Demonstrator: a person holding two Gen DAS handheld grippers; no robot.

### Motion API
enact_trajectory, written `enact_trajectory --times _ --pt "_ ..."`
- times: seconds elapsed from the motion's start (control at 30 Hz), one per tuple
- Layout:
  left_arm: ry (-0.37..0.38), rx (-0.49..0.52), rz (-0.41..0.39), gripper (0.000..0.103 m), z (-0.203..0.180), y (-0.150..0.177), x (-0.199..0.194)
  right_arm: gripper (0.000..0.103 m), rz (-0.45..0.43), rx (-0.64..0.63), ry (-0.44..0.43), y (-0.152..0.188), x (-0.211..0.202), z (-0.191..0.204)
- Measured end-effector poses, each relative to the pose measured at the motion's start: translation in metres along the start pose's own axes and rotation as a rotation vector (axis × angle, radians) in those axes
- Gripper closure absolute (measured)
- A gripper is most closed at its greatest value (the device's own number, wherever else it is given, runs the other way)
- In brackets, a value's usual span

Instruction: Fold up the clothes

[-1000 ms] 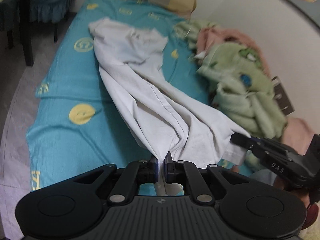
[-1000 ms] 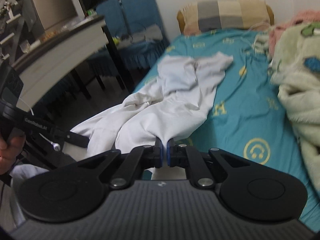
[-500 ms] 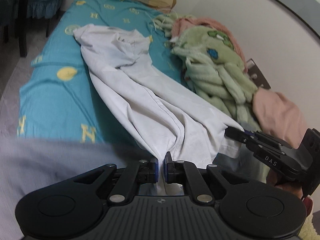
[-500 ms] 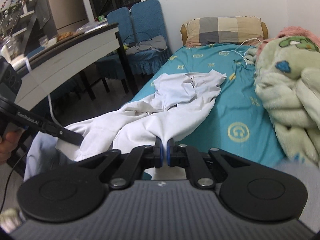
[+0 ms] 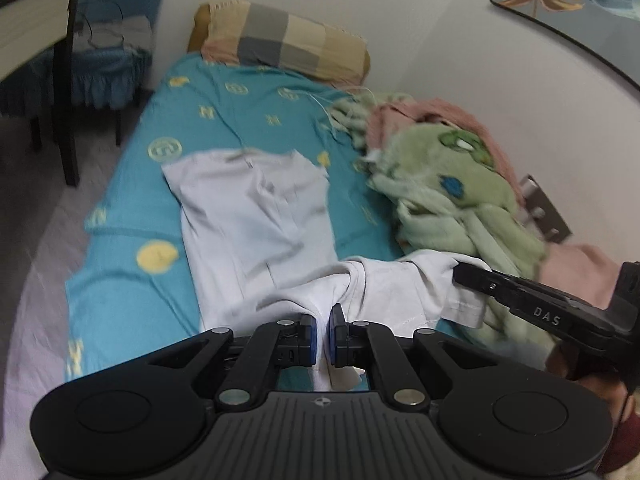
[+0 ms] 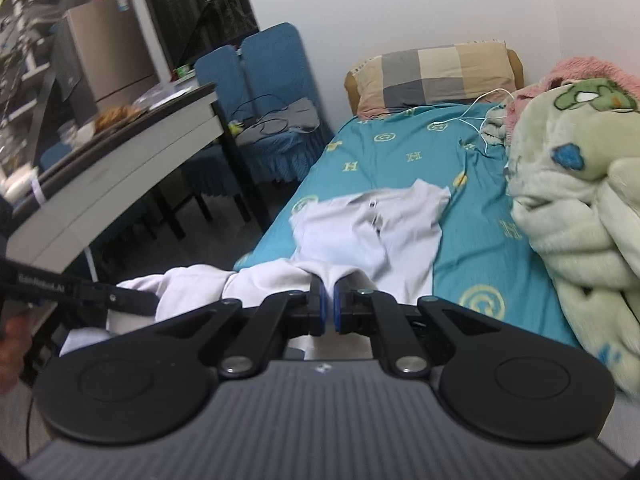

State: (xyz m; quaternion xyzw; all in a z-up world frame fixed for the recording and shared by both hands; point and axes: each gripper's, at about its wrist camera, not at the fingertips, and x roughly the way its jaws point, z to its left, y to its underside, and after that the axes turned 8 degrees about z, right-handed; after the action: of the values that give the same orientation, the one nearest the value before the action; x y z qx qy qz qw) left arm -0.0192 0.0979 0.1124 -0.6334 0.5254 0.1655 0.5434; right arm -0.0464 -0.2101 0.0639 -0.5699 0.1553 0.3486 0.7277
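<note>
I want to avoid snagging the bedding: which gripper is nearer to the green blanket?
The right gripper: its tip lies against the green blanket. The left gripper holds the white shirt further away, toward the floor side of the bed.

- White shirt looked like thin, matt, creased cloth.
- Bedsheet was smooth teal printed cloth.
- Green blanket appeared plush and fuzzy.
- Left gripper showed matt black plastic, metal rivets.
</note>
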Motion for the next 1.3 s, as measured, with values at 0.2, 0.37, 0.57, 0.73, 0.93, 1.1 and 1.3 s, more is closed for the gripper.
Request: enact_trajectory --times 0.2,0.37,0.57,0.73,0.93,1.1,1.3 --pt "-0.08 -0.015 -0.033 0.097 0.026 -0.074 0.074 0.096 0.045 0.044 0.041 -0.054 0.09 -0.027" --pt "-0.127 -0.011 -0.057 0.097 0.063 -0.108 0.151 0.095 0.096 0.084 0.063 -0.075 0.173 -0.057" --pt "-0.15 0.026 0.005 0.096 0.099 -0.109 0.238 0.095 0.193 0.108 0.068 -0.062 0.255 -0.099" --pt "-0.173 0.03 0.032 0.095 0.12 -0.107 0.276 0.095 0.232 0.058 0.098 -0.058 0.291 -0.103" --pt "-0.172 0.019 0.029 0.093 0.126 -0.105 0.281 0.094 0.266 0.061 0.115 -0.055 0.313 -0.108" --pt "-0.221 0.061 0.006 0.087 0.108 -0.096 0.27 0.093 0.244 0.052 0.126 -0.056 0.303 -0.102" --pt "-0.243 0.074 -0.072 0.05 0.084 -0.077 0.228 0.073 0.172 0.004 0.163 -0.056 0.268 -0.085"
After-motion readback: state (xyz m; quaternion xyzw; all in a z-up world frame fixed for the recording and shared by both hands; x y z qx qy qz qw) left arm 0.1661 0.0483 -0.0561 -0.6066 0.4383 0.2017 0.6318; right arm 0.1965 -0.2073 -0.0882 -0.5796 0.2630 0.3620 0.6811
